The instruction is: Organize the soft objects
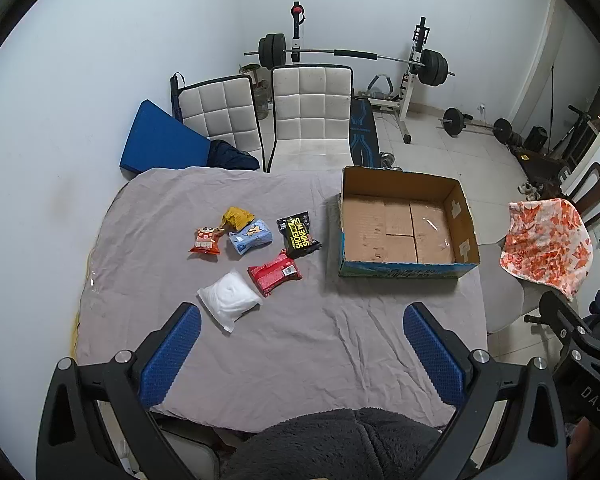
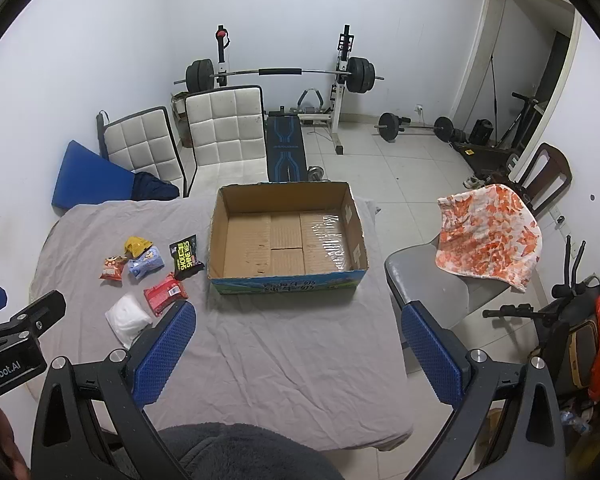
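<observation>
Several soft packets lie on the grey-clothed table (image 1: 300, 332): a white pack (image 1: 229, 301), a red pack (image 1: 274, 273), a black shoe-wipes pack (image 1: 298, 234), a light blue pack (image 1: 249, 237), a yellow pack (image 1: 238, 217) and an orange snack bag (image 1: 206, 241). An empty cardboard box (image 1: 404, 222) stands to their right. My left gripper (image 1: 300, 354) is open and empty above the table's near part. My right gripper (image 2: 296, 354) is open and empty, near the box (image 2: 288, 236). The white pack (image 2: 127, 318) and red pack (image 2: 165, 293) lie by its left finger.
Two white chairs (image 1: 308, 112) stand behind the table. A grey chair with an orange-patterned towel (image 2: 488, 236) is at the right. A blue cushion (image 1: 162, 140) leans on the wall. A barbell rack (image 2: 280, 74) and weights fill the back. Dark fleece (image 1: 332, 444) is at the bottom.
</observation>
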The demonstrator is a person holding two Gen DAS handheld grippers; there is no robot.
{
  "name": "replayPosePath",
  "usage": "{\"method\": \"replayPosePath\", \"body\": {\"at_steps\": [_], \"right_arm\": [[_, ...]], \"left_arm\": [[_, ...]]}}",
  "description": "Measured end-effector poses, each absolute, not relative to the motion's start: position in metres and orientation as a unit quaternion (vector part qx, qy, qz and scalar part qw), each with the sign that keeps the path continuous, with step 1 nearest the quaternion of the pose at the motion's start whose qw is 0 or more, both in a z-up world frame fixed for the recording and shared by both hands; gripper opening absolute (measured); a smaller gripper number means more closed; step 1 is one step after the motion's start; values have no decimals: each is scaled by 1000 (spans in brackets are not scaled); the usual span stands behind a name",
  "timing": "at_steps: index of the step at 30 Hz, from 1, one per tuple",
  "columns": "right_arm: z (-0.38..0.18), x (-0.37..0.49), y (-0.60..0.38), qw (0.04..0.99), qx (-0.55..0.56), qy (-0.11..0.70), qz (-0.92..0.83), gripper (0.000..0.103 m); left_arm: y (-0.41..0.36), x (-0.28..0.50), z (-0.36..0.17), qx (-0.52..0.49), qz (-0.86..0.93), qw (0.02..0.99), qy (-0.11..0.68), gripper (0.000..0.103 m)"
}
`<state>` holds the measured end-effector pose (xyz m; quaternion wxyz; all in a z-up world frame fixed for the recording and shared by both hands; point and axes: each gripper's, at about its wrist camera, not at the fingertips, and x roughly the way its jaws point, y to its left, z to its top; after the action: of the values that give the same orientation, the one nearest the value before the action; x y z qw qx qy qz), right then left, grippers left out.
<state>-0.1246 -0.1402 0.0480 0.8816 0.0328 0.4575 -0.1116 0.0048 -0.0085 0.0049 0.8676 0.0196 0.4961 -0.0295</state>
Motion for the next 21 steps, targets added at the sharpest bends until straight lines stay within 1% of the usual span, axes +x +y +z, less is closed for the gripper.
{"method": "replayPosePath", "body": {"at_steps": [21], "right_arm": [[49, -118, -141, 882, 31, 456, -115, 103]], "left_arm": [[-7, 8, 7, 13, -33, 870, 492, 103]]}}
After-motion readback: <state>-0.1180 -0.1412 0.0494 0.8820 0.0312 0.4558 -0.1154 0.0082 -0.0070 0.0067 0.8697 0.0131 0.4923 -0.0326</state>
